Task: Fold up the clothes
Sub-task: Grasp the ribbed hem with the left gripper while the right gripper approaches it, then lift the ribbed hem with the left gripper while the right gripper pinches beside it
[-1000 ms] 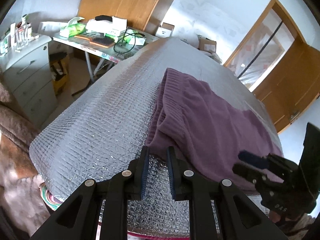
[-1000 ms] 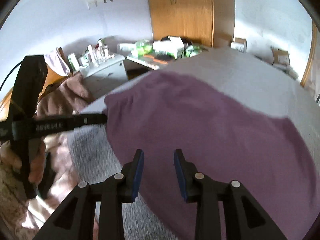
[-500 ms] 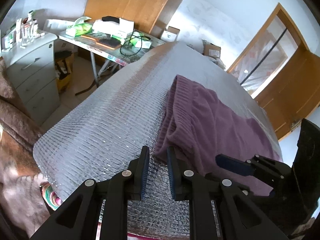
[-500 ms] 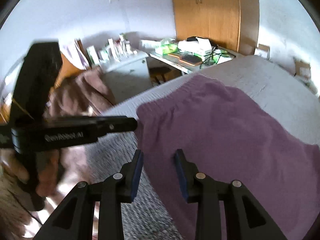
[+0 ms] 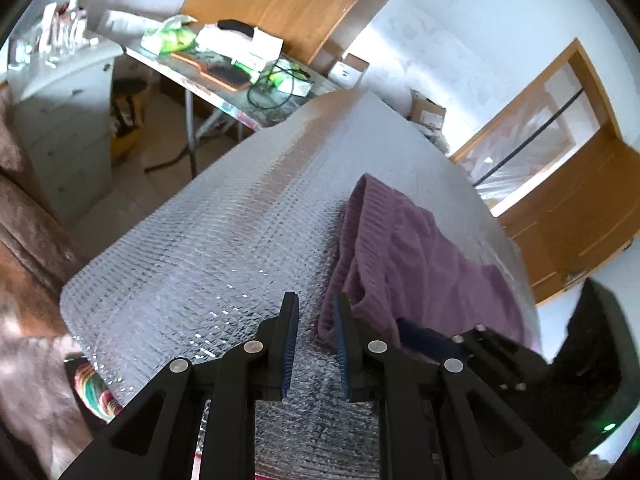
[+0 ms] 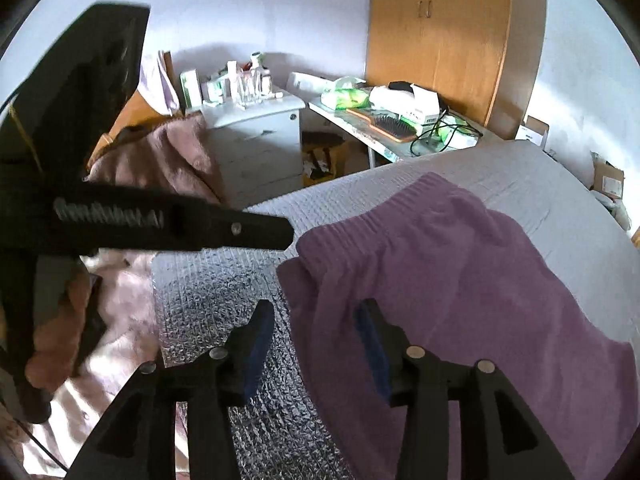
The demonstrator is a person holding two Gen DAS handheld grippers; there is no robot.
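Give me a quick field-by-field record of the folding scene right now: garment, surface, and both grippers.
garment: purple knitted garment, lying partly bunched on the surface
surface: silver quilted foil mat
left gripper: open, empty, at the garment's near edge
right gripper: open, empty, over the garment's near edge
fold status: not yet gripped

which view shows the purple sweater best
The right wrist view: the purple sweater fills much of the frame, ribbed edge and broad flat surface visible. The left wrist view shows it smaller and side-on, with the near part hidden behind the grippers.
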